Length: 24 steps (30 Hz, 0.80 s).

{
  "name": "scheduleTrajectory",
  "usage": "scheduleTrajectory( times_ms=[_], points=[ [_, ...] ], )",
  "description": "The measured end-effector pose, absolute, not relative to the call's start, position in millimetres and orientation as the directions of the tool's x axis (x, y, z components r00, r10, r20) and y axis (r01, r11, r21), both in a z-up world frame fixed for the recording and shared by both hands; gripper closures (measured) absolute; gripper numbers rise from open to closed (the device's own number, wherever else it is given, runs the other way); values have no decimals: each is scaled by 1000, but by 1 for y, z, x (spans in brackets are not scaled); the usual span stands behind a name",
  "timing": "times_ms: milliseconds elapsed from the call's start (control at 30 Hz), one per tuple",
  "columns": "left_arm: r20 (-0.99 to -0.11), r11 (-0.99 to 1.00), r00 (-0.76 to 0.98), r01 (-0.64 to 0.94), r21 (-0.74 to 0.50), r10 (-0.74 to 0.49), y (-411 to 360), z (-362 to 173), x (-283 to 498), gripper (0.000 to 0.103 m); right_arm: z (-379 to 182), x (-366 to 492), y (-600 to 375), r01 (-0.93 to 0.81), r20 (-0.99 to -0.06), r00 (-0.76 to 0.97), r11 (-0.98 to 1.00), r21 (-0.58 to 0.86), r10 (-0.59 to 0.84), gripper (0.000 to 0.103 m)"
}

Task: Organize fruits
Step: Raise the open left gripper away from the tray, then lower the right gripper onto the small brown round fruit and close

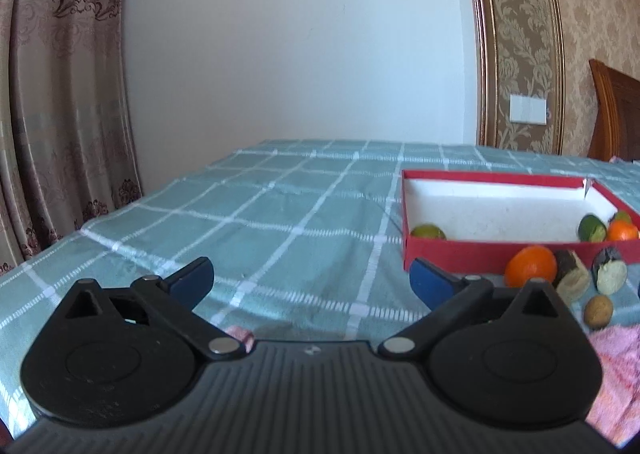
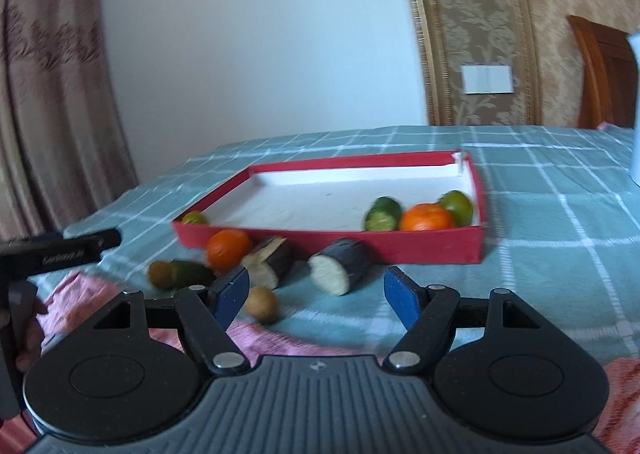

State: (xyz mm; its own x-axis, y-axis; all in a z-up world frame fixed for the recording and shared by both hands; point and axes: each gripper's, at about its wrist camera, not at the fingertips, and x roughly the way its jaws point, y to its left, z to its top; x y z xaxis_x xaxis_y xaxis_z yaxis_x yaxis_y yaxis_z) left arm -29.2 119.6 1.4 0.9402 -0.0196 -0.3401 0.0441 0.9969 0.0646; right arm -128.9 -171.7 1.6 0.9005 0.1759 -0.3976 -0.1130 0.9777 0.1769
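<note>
- Lying loose before the red box (image 2: 420, 248) on the checked surface (image 2: 560, 254): orange (image 2: 228, 248), eggplant pieces (image 2: 340, 268), kiwi (image 2: 262, 304).
- Sitting inside the box: another orange (image 2: 426, 217).
- Hovering, fingers spread, gripping nothing: right gripper (image 2: 316, 290), left gripper (image 1: 312, 280).
- Flanking: curtain (image 1: 60, 94), chair (image 2: 604, 74).

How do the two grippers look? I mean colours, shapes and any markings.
The left gripper and right gripper look alike: black linkage arms with silver rivets, round black discs, a ribbed dark grey body with a small logo, and blue pads on the fingertips. No cables or sleeves show.

Bare checked cloth (image 1: 280, 222) lies left of the red box (image 2: 400, 244); cut pieces (image 2: 340, 268) crowd its front.
</note>
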Motion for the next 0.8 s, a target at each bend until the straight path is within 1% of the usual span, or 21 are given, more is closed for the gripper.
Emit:
scheduleTrajectory(
  times_ms=[100, 167, 200, 333, 433, 533, 567, 633, 800],
  points=[
    [-365, 996, 931, 47, 73, -17, 118, -10, -31, 0, 1, -126, -162, -121, -405, 898, 980, 157, 175, 29],
    [-319, 996, 948, 39, 78, -12, 118, -10, -38, 0, 1, -122, -157, -128, -415, 892, 981, 145, 177, 29],
    [-317, 995, 948, 40, 89, -10, 116, -11, -39, 0, 1, -119, -154, -133, -422, 888, 981, 141, 181, 29],
    [-348, 992, 938, 43, 116, 0, 111, -11, -33, 0, -1, -109, -144, -142, -454, 873, 983, 118, 181, 29],
    [-403, 996, 915, 34, 83, 2, 116, -11, -23, 0, -3, -103, -140, -142, -474, 862, 983, 113, 179, 34],
    [-450, 999, 893, 28, 32, -10, 123, -11, -15, 0, -4, -96, -138, -150, -495, 848, 981, 120, 190, 44],
    [-461, 1000, 888, 22, 20, -10, 125, -12, -14, 0, -5, -95, -137, -149, -504, 843, 982, 118, 189, 46],
    [-471, 1000, 882, 20, 8, -14, 127, -12, -12, 0, -6, -92, -137, -150, -516, 836, 982, 118, 189, 49],
    [-473, 999, 881, 27, 27, -11, 124, -12, -13, 0, -8, -88, -136, -146, -534, 824, 982, 119, 187, 54]
  ],
)
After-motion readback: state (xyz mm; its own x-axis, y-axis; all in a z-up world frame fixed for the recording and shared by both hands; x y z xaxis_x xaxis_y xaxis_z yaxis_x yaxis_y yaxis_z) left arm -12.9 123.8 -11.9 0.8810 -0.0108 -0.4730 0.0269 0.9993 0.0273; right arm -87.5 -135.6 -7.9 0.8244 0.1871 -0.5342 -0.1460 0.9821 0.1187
